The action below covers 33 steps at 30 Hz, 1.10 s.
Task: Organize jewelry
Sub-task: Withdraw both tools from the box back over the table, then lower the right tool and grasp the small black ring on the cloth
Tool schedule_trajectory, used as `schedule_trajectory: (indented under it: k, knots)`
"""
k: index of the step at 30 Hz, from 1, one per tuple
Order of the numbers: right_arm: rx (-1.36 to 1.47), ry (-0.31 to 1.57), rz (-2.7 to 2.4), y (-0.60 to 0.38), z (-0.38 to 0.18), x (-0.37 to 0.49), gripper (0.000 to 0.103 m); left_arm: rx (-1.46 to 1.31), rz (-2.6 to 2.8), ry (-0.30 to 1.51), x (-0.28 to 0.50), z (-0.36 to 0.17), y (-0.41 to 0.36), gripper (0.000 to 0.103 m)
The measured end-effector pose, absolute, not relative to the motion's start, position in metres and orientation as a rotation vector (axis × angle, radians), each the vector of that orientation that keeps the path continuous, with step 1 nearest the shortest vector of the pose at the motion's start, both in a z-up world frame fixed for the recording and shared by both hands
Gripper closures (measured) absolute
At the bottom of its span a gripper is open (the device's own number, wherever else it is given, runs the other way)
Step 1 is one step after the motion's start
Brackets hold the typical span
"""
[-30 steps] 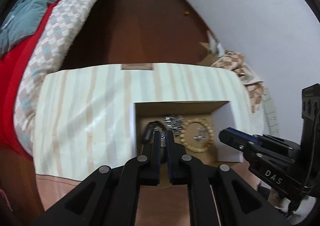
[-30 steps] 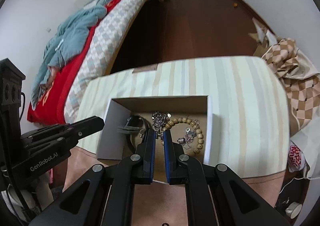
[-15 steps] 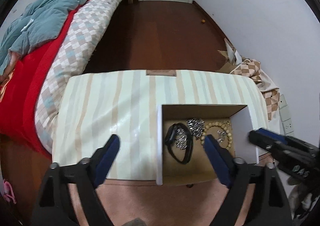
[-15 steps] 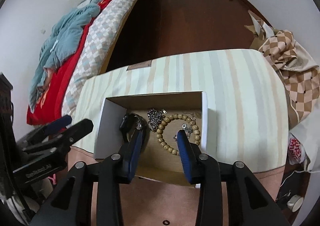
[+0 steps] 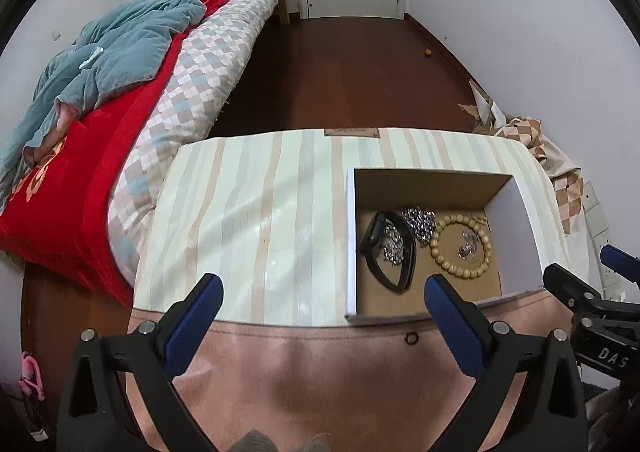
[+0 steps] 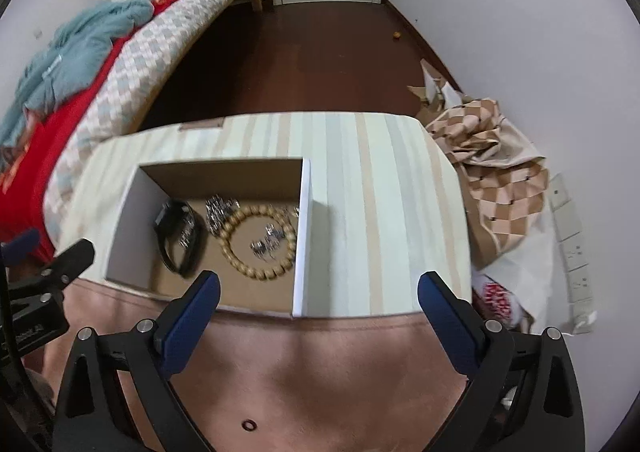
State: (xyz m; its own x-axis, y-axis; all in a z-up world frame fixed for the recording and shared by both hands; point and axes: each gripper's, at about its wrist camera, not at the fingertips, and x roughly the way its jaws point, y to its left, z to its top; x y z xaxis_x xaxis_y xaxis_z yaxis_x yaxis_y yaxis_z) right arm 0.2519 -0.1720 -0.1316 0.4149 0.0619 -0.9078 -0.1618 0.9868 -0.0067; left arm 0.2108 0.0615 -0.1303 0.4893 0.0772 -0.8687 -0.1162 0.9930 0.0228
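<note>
An open cardboard box [image 5: 351,236] [image 6: 302,228] sits on the striped table near its front edge. Inside lie a black wristband [image 5: 394,264] [image 6: 176,240], a silver chain pile [image 5: 418,220] [image 6: 218,210], a wooden bead bracelet [image 5: 460,248] [image 6: 260,240] and small silver pieces [image 5: 468,248] [image 6: 268,242] within its ring. My left gripper [image 5: 324,292] is open and empty, above the table's front edge left of the box. My right gripper [image 6: 320,288] is open and empty, above the box's right front corner.
The striped table [image 5: 248,220] has a pink cloth skirt [image 5: 320,372] at its front. A bed [image 5: 120,92] with red and checked covers lies to the left. Crumpled checked cloth [image 6: 492,172] and cardboard lie on the dark floor to the right, by the white wall.
Both grippers were shut inside the box a second ago. They have opened wide and drawn back and up, leaving the jewelry in the box.
</note>
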Motion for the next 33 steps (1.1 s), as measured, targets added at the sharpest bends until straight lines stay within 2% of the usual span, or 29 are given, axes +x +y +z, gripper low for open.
schedule_trajectory:
  k: [12,33]
  knots:
    - [-0.1,1.087,0.121,-0.168,-0.106,0.225,0.002,-0.02,0.153,0.984,0.176,-0.097,0.061,0.0]
    - [-0.06,0.899,0.121,-0.179,-0.014,0.14,0.002,-0.041,0.173,0.84,0.1,-0.03,0.053,0.0]
